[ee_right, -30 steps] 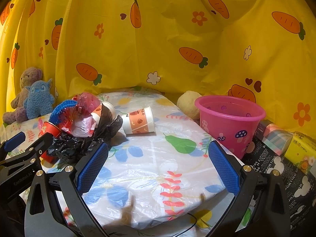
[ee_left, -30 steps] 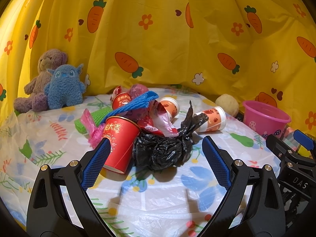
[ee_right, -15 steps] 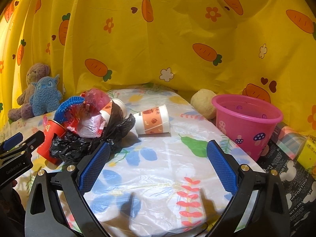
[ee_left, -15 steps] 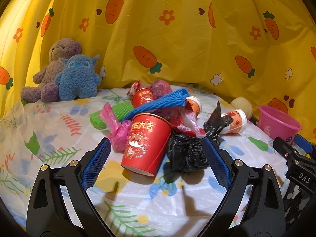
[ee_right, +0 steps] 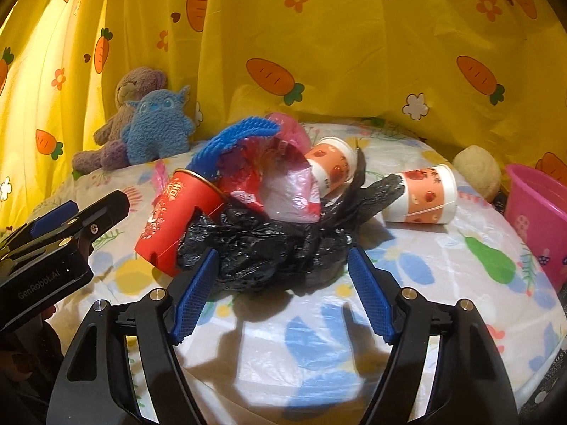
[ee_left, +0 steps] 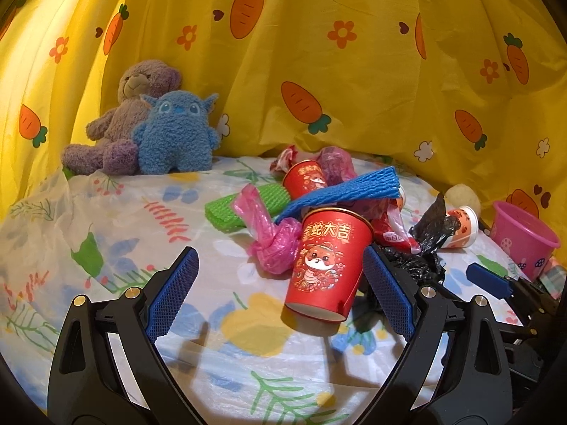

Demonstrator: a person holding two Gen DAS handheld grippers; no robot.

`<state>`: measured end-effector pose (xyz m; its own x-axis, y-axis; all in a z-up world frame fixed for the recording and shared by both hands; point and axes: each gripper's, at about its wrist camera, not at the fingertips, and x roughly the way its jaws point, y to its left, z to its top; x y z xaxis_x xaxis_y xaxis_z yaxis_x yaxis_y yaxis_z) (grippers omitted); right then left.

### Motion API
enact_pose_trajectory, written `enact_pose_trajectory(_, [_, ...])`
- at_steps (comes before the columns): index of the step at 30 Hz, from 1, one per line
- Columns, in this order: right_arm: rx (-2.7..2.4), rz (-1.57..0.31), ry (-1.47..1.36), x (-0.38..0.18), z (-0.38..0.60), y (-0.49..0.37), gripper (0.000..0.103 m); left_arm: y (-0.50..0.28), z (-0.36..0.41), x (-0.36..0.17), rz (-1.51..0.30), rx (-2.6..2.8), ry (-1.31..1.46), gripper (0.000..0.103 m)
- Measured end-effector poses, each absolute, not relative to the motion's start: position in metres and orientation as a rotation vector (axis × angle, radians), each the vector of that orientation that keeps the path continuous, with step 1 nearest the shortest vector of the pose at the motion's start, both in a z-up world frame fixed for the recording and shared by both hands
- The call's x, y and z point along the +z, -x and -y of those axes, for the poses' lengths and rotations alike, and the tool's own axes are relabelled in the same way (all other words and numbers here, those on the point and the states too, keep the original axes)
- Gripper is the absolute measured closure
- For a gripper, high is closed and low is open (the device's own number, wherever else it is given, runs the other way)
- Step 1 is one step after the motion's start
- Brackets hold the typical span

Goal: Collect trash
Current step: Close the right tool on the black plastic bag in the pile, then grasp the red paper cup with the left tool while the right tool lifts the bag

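- Nothing is judged to be collected yet: the pink bucket point(ee_right: 538, 212) is showing a bare inside as far as can be seen, while the whole heap of trash is still lying on the floral-covered worktop point(ee_right: 407, 283), to the left of the bucket.
- The black plastic bag point(ee_right: 269, 244) is being approached by the right tool point(ee_right: 281, 294); its jaws are closing, the bag's near edge is sitting between them, and no pad is pressing on it yet.
- The left tool point(ee_left: 280, 297) is being held with its jaws wide apart; the large red cup point(ee_left: 326, 262) is lying between them, just beside the right pad, with contact not discernible.
- Being counted around the black bag:
  - two red printed cups, the second one point(ee_left: 304, 179) lying behind the heap;
  - two white-and-orange paper cups, one point(ee_right: 421, 194) lying between the bag and the bucket, the other point(ee_right: 331, 164) resting on top of the heap;
  - one blue foam net point(ee_left: 340, 193), one green foam net point(ee_left: 234, 205);
  - one knotted pink bag point(ee_left: 269, 233), plus red-and-clear wrappers that cannot be counted.
- Two plush toys point(ee_left: 159, 124) are sitting well behind the heap, by the curtain.
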<state>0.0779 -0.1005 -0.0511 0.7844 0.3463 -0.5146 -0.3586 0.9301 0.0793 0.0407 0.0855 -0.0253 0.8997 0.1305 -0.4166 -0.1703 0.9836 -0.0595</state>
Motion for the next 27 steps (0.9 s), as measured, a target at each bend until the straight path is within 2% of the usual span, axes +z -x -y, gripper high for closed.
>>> enact_pose_trajectory(2, [0.402, -0.575, 0.024, -0.055, 0.093, -0.084, 0.044, -0.041, -0.087, -0.027, -0.429, 0.151, 0.093, 0.011])
enact_pose_trajectory(6, [0.436, -0.619, 0.037, -0.063, 0.087, -0.090, 0.077, -0.042, -0.086, -0.030, -0.442, 0.134, 0.080, 0.011])
enact_pose_trajectory(9, [0.447, -0.621, 0.044, -0.066, 0.087, -0.088, 0.088, -0.045, -0.084, -0.032, -0.454, 0.111, 0.077, 0.011])
enact_pose_trajectory(27, [0.442, -0.540, 0.003, -0.044, 0.138, -0.056, 0.091, -0.093, -0.059, -0.050, -0.634, -0.101, 0.054, 0.015])
